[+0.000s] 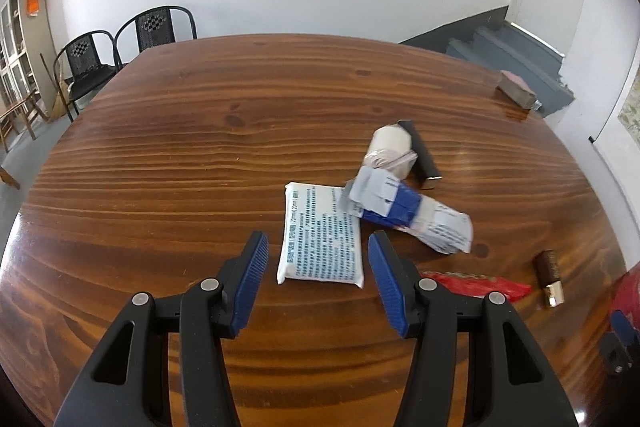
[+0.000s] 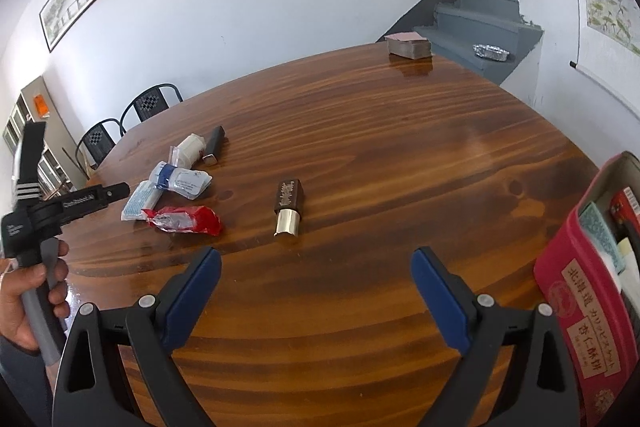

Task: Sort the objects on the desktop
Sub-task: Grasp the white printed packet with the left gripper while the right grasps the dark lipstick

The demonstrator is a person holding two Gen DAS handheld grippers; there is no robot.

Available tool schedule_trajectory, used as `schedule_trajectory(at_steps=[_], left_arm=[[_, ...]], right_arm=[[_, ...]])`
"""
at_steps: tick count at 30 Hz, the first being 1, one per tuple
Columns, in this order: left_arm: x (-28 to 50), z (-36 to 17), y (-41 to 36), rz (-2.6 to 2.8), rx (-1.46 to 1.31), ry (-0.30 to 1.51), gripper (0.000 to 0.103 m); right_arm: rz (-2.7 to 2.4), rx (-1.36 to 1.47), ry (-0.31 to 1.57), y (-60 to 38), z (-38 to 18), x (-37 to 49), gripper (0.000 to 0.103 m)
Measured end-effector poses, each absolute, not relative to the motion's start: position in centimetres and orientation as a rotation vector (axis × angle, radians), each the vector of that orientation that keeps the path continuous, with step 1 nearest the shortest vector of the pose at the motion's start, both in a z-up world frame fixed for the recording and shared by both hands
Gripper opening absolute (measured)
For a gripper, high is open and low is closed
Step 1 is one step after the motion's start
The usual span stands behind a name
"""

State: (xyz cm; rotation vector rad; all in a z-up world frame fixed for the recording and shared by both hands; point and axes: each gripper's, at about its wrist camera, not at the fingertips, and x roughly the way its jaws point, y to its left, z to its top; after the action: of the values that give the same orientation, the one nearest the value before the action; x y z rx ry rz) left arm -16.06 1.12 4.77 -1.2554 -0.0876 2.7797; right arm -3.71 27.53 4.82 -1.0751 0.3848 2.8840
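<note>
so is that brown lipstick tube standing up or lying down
Lying down. The brown lipstick tube rests lengthwise on the wooden table, its shiny metal end toward the camera in the right wrist view.

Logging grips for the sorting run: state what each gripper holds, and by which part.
Nothing is held. The left gripper is open above the white packet, not touching it. The right gripper is open over bare table.

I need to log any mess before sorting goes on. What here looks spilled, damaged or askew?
Nothing looks spilled or broken. The loose items lie jumbled: the blue-and-white wrapped bandage packet rests slanted across a corner of the flat white printed pouch, and the crumpled red plastic wrapper lies beside them on the wooden table.
</note>
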Motion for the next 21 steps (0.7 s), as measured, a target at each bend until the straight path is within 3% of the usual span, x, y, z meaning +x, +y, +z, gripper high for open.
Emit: schedule_trajectory(at_steps=[10,20,21], left_arm=[[-17.7,3.2,3.0,2.787,-1.279,0.061,0.056],[-19.3,1.6,2.2,2.79,-1.325,0.029,0.056],[-19.3,1.6,2.0,2.784,-1.326,0.01,0.051]], right_arm=[[2.878,-1.077,0.363,27.4,4.6,-3.7,0.097],[2.868,-1.081,0.344,27.2,4.4,-3.9,0.097],[2.869,-1.083,0.338,27.2,4.3,-3.9,0.097]])
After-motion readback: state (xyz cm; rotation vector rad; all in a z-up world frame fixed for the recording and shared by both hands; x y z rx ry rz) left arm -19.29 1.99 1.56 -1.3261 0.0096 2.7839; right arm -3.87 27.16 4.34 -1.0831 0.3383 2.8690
